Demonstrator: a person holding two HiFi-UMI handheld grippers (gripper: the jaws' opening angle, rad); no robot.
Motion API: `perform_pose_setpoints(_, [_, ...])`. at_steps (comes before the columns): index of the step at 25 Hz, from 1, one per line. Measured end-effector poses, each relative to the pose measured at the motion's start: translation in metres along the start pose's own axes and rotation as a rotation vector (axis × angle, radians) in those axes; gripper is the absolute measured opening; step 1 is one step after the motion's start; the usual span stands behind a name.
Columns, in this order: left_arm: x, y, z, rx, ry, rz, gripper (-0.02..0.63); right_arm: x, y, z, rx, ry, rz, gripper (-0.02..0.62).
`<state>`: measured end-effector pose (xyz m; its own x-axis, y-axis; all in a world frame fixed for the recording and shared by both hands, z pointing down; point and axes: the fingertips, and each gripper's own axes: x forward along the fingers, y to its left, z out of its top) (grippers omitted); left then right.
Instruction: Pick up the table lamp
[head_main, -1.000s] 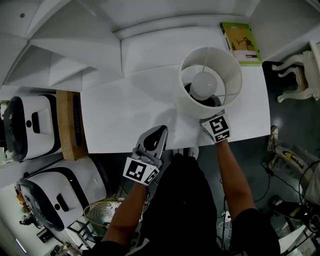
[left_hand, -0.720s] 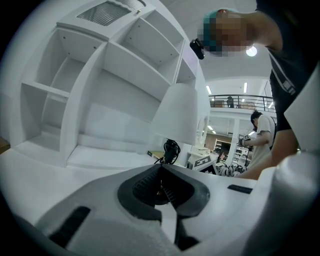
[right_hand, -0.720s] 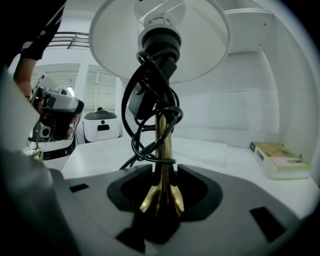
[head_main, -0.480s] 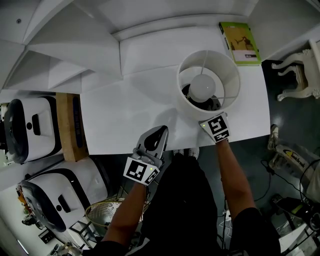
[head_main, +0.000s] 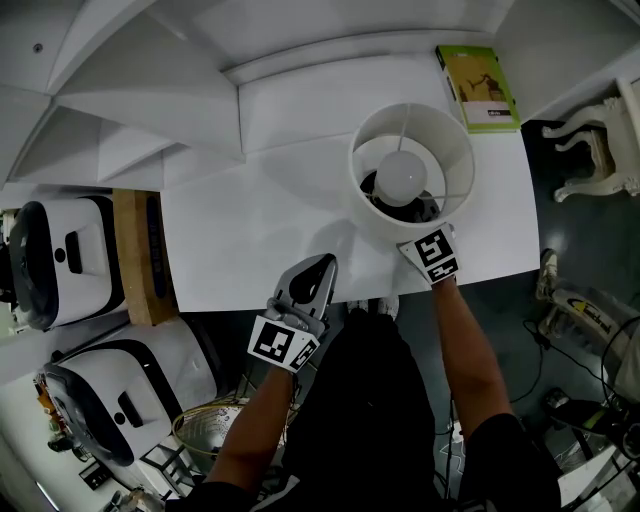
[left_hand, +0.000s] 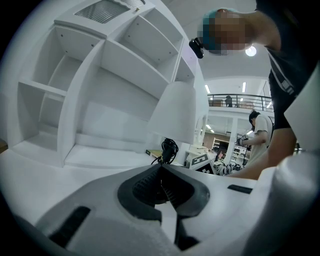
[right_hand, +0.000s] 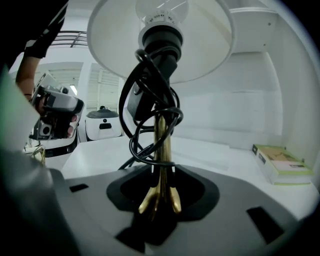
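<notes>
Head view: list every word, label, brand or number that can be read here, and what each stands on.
Nothing here can be quoted as read.
Green book behind the table lamp: cover print, too small to read.
Yellow label near the picture's right edge: dark lettering, too small and blurred to read.
Table lamp: no print visible on it.

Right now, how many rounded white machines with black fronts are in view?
2: one machine left of the white table, the other nearer the camera, at the head view's lower left. More may be out of frame.
</notes>
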<state>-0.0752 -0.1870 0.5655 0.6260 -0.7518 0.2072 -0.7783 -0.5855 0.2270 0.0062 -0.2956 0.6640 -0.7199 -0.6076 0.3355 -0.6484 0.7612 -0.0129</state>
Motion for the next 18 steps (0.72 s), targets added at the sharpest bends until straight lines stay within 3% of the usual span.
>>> perform_pose_setpoints(18, [-0.0096, 0.0062, 0.0072, 0.004, -0.003, 0.021, 0.017, -0.0091, 0.0049, 0.0011, 0.045, 0.012, -0.009, 0.143])
